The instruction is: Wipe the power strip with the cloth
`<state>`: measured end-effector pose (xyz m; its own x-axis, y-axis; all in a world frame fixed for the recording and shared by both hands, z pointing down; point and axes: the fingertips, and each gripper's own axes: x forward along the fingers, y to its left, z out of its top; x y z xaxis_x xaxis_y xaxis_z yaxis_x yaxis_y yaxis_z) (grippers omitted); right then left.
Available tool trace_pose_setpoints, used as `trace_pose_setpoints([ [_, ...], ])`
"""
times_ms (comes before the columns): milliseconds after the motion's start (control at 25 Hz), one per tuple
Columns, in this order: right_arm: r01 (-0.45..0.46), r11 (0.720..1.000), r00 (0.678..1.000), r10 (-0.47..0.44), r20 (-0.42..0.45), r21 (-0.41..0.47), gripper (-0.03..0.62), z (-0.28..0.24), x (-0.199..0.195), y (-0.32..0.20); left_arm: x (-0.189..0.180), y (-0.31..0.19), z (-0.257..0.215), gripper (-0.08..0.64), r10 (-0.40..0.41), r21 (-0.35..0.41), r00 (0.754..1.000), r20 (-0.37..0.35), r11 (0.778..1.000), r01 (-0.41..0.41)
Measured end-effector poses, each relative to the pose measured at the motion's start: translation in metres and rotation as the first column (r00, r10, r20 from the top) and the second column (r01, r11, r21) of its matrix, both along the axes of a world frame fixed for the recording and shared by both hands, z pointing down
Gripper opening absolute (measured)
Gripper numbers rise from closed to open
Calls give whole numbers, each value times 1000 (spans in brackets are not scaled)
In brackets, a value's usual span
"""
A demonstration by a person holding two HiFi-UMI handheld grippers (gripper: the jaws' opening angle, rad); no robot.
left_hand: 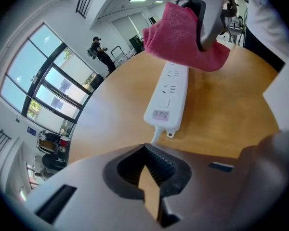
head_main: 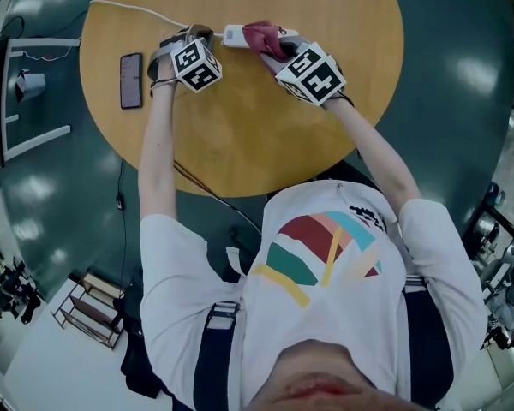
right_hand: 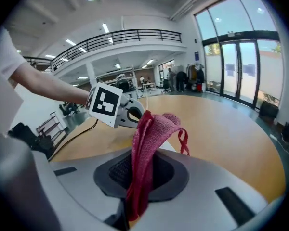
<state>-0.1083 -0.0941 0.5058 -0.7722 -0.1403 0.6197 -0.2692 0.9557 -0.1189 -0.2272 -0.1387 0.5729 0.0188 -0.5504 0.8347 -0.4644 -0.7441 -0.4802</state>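
A white power strip [head_main: 236, 35] lies at the far side of the round wooden table [head_main: 240, 135]. In the left gripper view the power strip [left_hand: 168, 100] runs away from me, and a red cloth [left_hand: 183, 37] hangs over its far end. My right gripper [right_hand: 139, 177] is shut on that cloth [right_hand: 151, 129], which is bunched between its jaws and stands up over them. My left gripper [left_hand: 151, 177] is shut just before the strip's near end. The strip's cable [left_hand: 154, 136] goes out of sight under its front, and I see nothing between the jaws. In the head view, left gripper [head_main: 201, 39] and right gripper [head_main: 278, 48] flank the strip.
A dark phone [head_main: 131, 80] lies on the table left of my left gripper. The white cable [head_main: 128, 8] runs off the table's far left edge. A dark cord [head_main: 214, 195] hangs off the near edge. Bare wood lies between the grippers and me.
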Motion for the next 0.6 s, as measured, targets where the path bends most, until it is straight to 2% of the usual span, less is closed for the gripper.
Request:
trace_pose_setpoints([
  [80, 108, 993, 994, -106, -30, 49, 40, 0, -22, 5, 1, 0, 2, 40, 13, 3, 1000, 1, 1000, -13],
  [240, 289, 945, 952, -267, -146, 156, 40, 9, -59, 11, 1, 0, 3, 40, 18, 17, 999, -36, 1000, -17],
  [440, 374, 910, 914, -331, -234, 177, 40, 29, -81, 13, -5, 0, 0, 40, -11, 64, 980, -198, 998, 25],
  [600, 400, 885, 897, -325, -299, 238, 40, 40, -103, 7, -10, 0, 3, 40, 5, 72, 977, -214, 997, 10],
])
